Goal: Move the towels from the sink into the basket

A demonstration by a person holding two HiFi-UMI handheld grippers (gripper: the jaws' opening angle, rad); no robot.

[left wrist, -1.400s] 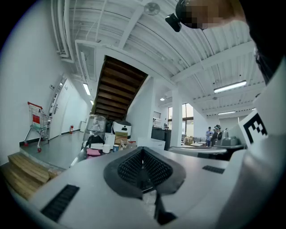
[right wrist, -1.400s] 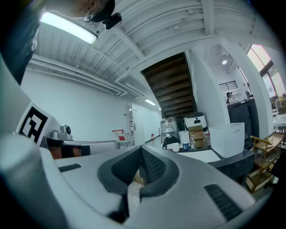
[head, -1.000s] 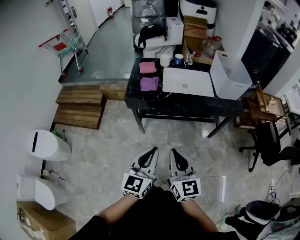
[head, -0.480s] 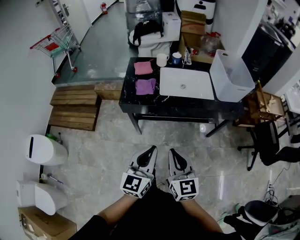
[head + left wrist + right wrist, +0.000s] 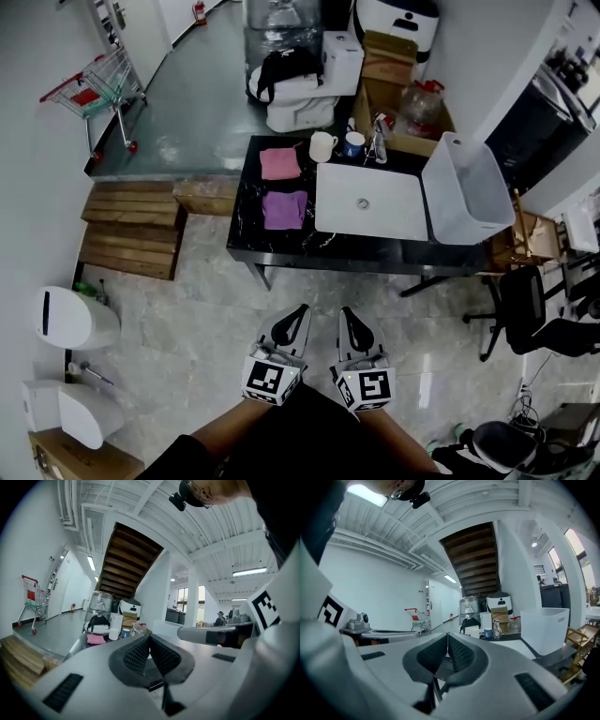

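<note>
While L tool (image 5: pixel 296 317) & R tool (image 5: pixel 350 319) are pressed together, empty, desk (image 5: pixel 309 246) at 12: best spread jaws before reaching purple towel (image 5: pixel 284 208); basket (image 5: pixel 466 197) at 1.

Bare floor (image 5: pixel 187 309) lies open up to the tabletop (image 5: pixel 375 249). The tall basket (image 5: pixel 466 187) blocks the sink's (image 5: pixel 394 214) right side, and mugs (image 5: pixel 322 146) crowd behind it.

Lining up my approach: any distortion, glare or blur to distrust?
Head view: sharp and evenly lit, edges bowed; pink towel and purple towel read clearly. Left gripper view: heavy fisheye, dark corners, shut left tool fills foreground; right gripper view: the same with right tool.
</note>
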